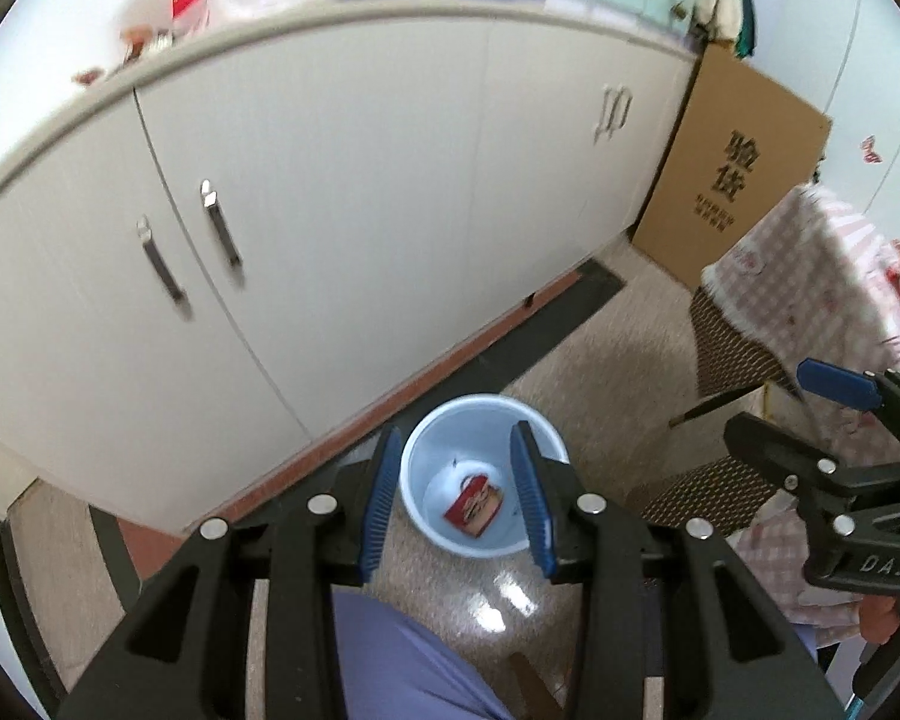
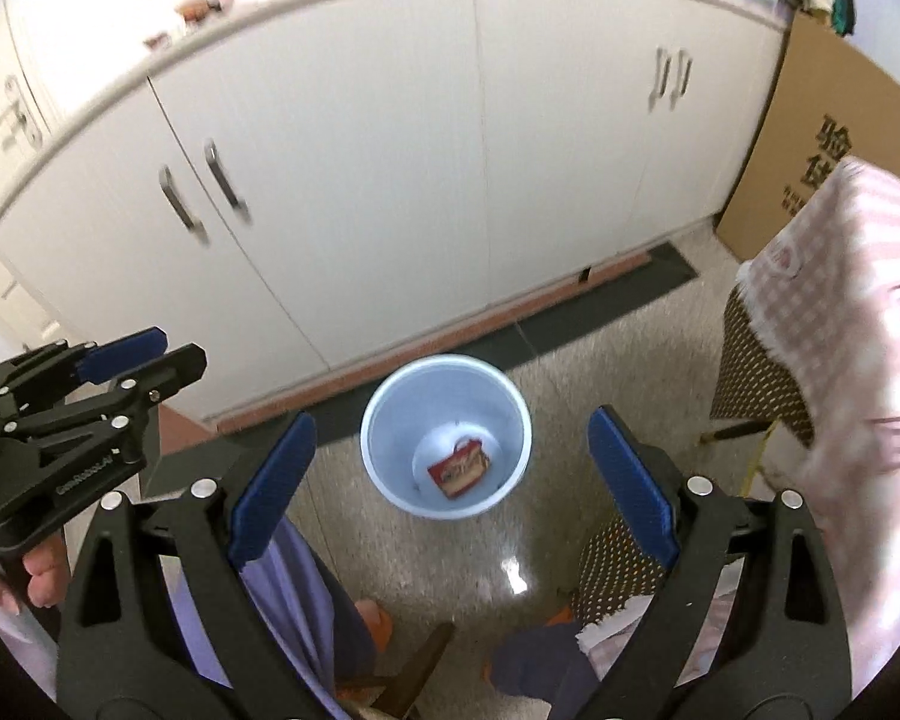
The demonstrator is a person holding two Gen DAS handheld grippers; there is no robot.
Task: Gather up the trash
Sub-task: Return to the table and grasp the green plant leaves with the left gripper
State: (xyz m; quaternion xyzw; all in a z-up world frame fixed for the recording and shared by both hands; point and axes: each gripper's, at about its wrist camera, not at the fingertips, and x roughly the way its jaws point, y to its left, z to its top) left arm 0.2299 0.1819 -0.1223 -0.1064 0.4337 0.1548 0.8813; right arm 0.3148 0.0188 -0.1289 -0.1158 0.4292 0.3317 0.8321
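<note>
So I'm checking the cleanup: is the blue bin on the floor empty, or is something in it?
Not empty. The blue bin stands upright on the floor, and one red snack wrapper lies on its bottom; otherwise it looks bare.

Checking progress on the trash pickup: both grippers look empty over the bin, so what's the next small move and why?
Probably head for the countertop: the red wrapper already lies in the blue bin, both grippers are open and empty, and small blurred items sit up there.
</note>
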